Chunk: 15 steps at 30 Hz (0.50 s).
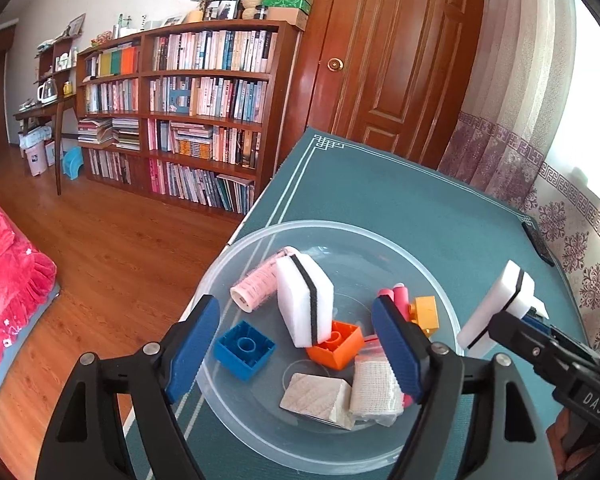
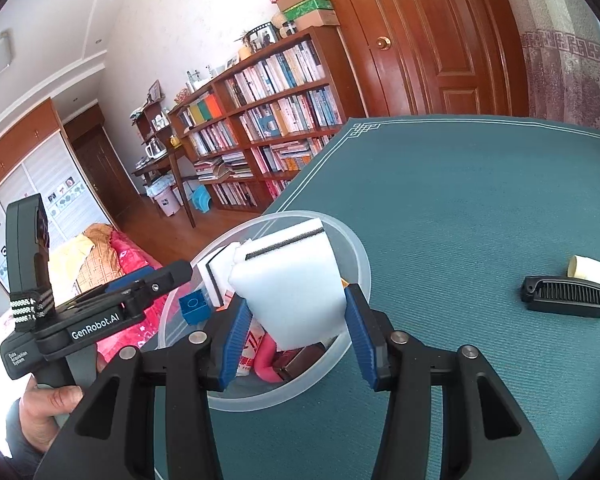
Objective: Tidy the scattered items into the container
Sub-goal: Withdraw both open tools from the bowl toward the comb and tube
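A clear plastic bowl (image 1: 328, 225) sits on the teal table mat. In it lie a white sponge with a black stripe (image 1: 304, 300), a pink roller (image 1: 256, 286), blue (image 1: 244, 350), orange (image 1: 336, 346) and yellow (image 1: 426, 312) bricks, a wooden block (image 1: 316, 398) and a bandage roll (image 1: 376, 390). My left gripper (image 1: 296, 344) hangs open over the bowl, holding nothing. My right gripper (image 2: 298, 336) is shut on a second white sponge (image 2: 288, 288) above the bowl's (image 2: 356, 248) right rim. In the left wrist view that sponge (image 1: 496, 308) hovers at the bowl's right.
A black comb (image 2: 564, 296) and a white tube (image 2: 596, 276) lie on the mat to the right of the bowl. A hand (image 2: 48, 412) holds the left gripper's handle. The table's left edge drops to a wooden floor; a bookshelf (image 1: 204, 120) and door stand behind.
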### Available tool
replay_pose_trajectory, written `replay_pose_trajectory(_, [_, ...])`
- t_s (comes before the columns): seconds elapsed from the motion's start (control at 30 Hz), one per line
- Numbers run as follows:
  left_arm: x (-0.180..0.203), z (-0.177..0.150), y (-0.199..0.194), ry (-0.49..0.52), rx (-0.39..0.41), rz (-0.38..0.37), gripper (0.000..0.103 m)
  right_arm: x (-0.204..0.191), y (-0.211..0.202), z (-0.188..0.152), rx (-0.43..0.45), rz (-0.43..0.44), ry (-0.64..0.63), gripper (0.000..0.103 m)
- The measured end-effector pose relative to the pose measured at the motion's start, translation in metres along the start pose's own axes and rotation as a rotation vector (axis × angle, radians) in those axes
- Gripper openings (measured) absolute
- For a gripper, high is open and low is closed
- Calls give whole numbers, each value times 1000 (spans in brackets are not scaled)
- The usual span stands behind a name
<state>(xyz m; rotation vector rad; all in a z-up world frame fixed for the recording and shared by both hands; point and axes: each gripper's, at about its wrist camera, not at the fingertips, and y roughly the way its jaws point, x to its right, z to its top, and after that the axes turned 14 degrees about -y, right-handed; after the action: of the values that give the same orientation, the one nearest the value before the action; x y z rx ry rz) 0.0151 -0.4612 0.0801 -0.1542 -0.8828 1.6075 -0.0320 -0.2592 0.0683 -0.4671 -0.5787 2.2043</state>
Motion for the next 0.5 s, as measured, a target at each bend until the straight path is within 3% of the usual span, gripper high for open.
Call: replay_pose_trajectory(0.5, [-5, 2, 1, -23, 7, 12, 84, -11, 24, -4, -42, 31, -56, 62])
